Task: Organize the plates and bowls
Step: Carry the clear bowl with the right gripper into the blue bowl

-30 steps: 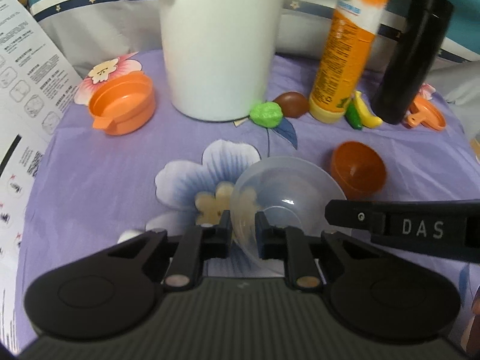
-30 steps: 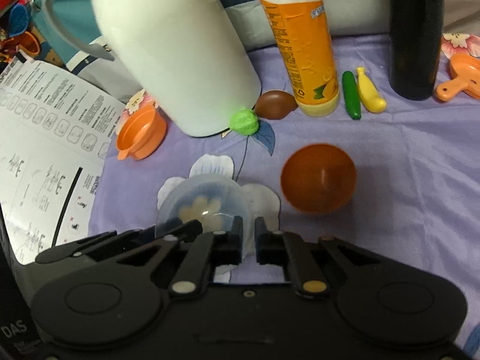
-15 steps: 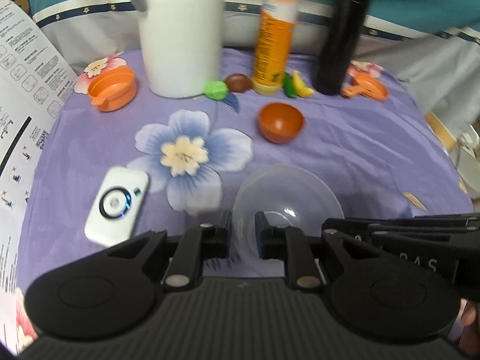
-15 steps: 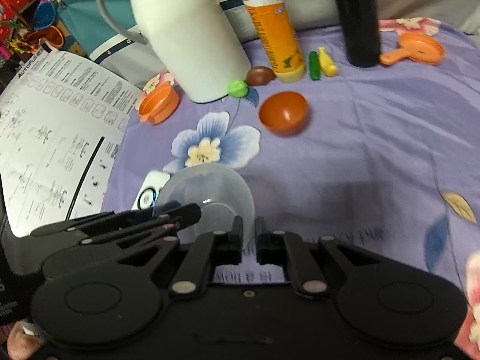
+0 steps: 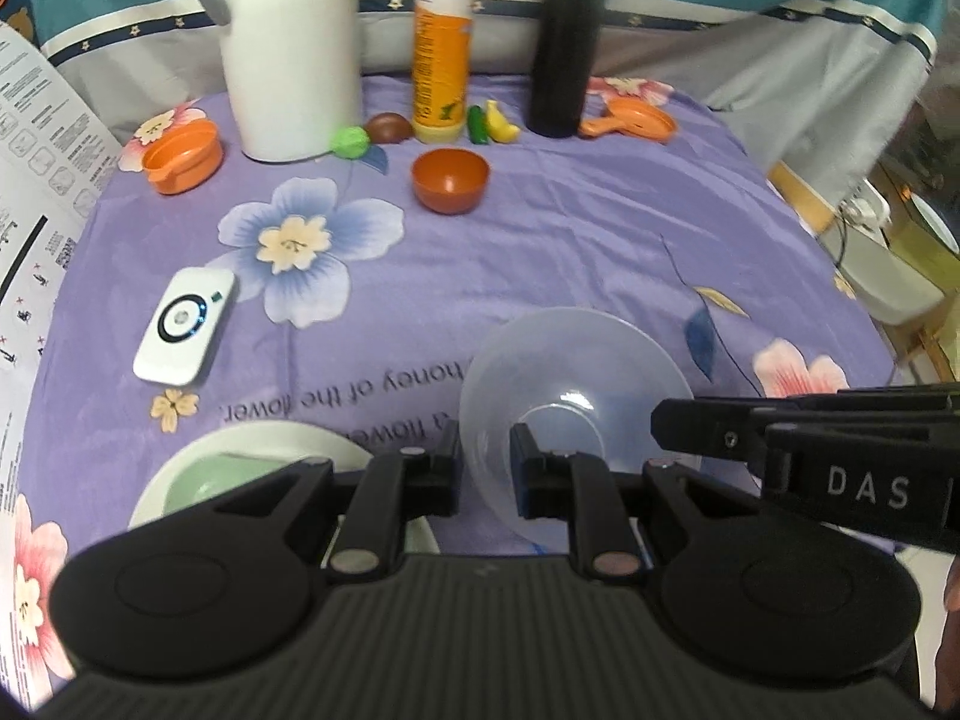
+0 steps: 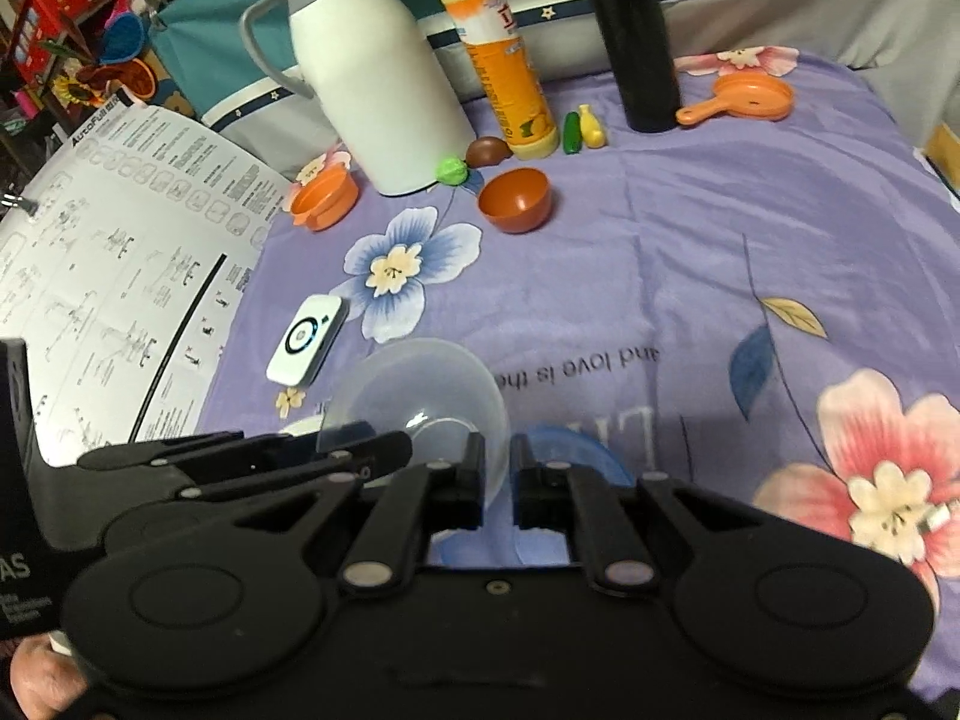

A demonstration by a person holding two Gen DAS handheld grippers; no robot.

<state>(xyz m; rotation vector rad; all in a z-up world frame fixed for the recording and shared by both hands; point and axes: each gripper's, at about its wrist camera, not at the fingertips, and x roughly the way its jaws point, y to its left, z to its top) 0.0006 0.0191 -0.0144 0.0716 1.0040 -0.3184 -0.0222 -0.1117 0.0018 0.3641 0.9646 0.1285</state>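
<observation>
A clear plastic bowl (image 5: pixel 576 384) (image 6: pixel 420 387) hangs tilted above the purple flowered cloth, held between both grippers. My left gripper (image 5: pixel 485 468) is shut on its left rim. My right gripper (image 6: pixel 497 480) is shut on the opposite rim and shows as a black arm (image 5: pixel 780 438) in the left wrist view. Under the left gripper lies a white plate with a green centre (image 5: pixel 198 471). A blue plate (image 6: pixel 570 450) lies beneath the right gripper. Farther back are a brown-orange bowl (image 5: pixel 450 180) (image 6: pixel 516 201), an orange cup (image 5: pixel 183 156) and a small orange pan (image 5: pixel 636 120).
Along the back stand a white jug (image 5: pixel 288 48), an orange bottle (image 5: pixel 441 54) and a black flask (image 5: pixel 564 48), with toy foods (image 5: pixel 492 123) at their feet. A white remote-like device (image 5: pixel 183 327) lies left of centre. A printed sheet (image 6: pixel 102 276) covers the left edge.
Both grippers have drawn back from the jug and bottles toward the near edge, carrying the clear bowl. The white device and both plates have come into view.
</observation>
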